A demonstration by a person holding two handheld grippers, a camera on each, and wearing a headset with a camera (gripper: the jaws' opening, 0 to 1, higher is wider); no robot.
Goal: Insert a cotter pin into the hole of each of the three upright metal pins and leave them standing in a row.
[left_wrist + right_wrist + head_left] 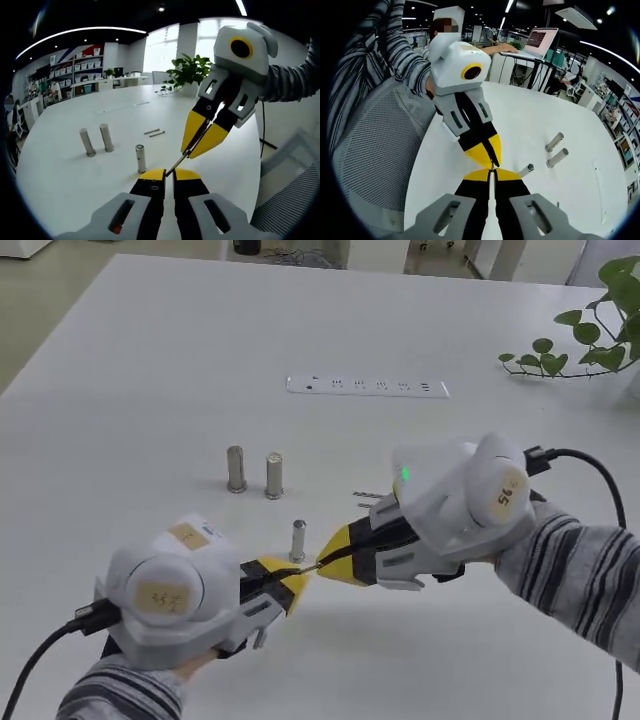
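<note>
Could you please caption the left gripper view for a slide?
The left gripper and right gripper pinch one cotter pin beside three upright metal pins on a table.

Yellow-tipped black jaws, grey-striped sleeve (pixel 585 565)

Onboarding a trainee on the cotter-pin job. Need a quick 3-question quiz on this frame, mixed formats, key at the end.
1. True or false: the nearest metal pin lies on its side.
2. What do the tongs of the left gripper and the right gripper pinch between them?
A. a cotter pin
B. a screw
C. a leaf
3. Name the flat white object on the table well beyond that pin.

Key:
1. False, it stands upright.
2. A.
3. The power strip.
</note>
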